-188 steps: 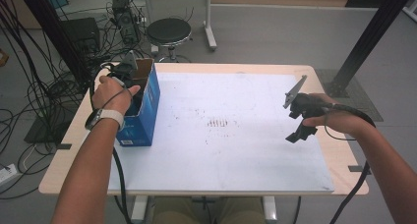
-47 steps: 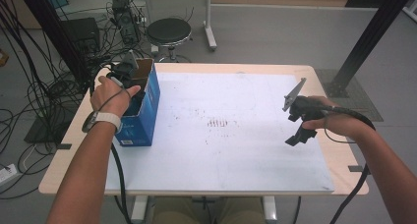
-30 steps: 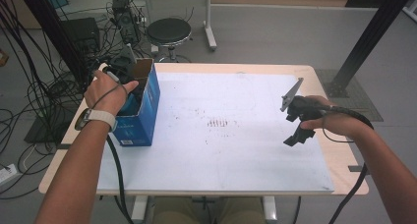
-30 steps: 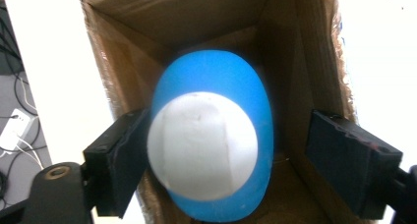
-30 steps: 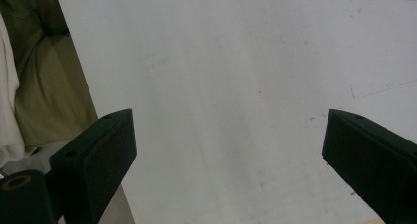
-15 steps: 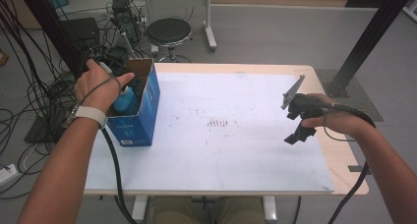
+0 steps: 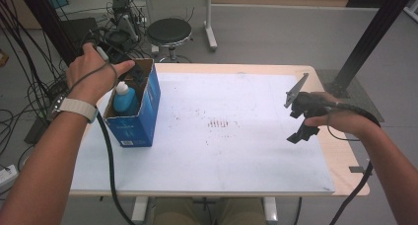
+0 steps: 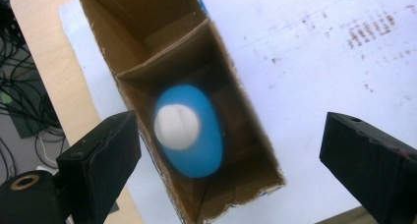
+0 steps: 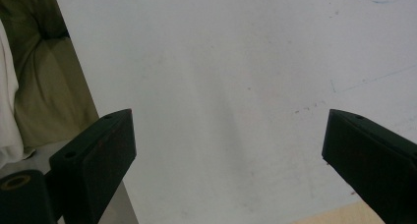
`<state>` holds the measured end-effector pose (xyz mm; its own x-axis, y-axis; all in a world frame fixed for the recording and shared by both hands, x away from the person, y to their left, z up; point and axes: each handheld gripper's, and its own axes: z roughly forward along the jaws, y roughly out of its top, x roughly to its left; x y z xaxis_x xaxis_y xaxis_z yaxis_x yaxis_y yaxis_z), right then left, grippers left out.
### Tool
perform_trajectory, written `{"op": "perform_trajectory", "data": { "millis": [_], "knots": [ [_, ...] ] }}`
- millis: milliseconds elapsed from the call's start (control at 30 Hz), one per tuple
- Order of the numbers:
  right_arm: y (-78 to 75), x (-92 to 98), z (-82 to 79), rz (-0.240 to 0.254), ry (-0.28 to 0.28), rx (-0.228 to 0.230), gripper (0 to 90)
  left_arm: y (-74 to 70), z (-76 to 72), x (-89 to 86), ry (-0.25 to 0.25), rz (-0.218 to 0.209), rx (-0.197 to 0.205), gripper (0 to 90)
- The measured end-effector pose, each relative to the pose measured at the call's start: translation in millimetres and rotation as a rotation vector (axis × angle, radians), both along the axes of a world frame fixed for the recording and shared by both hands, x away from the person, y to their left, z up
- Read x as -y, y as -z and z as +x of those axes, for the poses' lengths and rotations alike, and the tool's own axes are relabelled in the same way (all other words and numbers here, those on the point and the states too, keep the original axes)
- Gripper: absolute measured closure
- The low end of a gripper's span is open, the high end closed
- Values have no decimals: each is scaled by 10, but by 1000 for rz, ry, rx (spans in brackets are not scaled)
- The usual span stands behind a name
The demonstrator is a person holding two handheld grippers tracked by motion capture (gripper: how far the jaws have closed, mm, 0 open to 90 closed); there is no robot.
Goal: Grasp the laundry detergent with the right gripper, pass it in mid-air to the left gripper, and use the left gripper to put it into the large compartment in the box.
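A blue cardboard box stands open at the table's left. In its near compartment a blue bottle with a white cap stands upright. My left gripper hovers just above the box's far end, mostly hidden by the hand. In the left gripper view its jaws have just been opening and now stand wide apart, with nothing between them and the bottle below in the box. My right gripper hangs open over the table's right side, above bare white sheet.
A cardboard divider splits the box; the far compartment looks empty. The white sheet covers most of the table. A stool and tangled cables lie beyond the far left corner.
The left hand has risen out of the box and pulled back to the left, leaving the blue bottle standing inside. The right hand has stayed where it was.
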<state>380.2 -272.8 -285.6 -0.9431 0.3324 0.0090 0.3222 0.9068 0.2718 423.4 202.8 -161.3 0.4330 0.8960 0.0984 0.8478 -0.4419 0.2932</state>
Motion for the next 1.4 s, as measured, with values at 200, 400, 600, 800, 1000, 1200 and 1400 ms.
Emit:
{"op": "perform_trajectory", "data": {
  "millis": [200, 400, 600, 800, 1000, 1200, 1400],
  "knots": [
    [-44, 39, -8, 5, 12, 8, 59, -139, -85, 114, 84, -6, 14, 87],
    [-61, 73, 11, 7, 30, 10, 59, -162, -122, 244, 185, -33, -9, 86],
    [-71, 95, 22, 7, 41, 11, 59, -134, -163, 419, 301, -36, -25, 87],
    [-93, 105, 34, 8, 52, 11, 58, -117, -234, 624, 403, -43, -31, 90],
    [-101, 103, 52, 13, 52, 13, 58, -53, -311, 817, 495, -54, -40, 93],
    [-86, 122, 53, 20, 66, 8, 58, 28, -375, 954, 572, -51, -58, 93],
    [-97, 132, 44, 23, 70, 15, 58, 140, -422, 1076, 648, -62, -63, 91]
  ]
}}
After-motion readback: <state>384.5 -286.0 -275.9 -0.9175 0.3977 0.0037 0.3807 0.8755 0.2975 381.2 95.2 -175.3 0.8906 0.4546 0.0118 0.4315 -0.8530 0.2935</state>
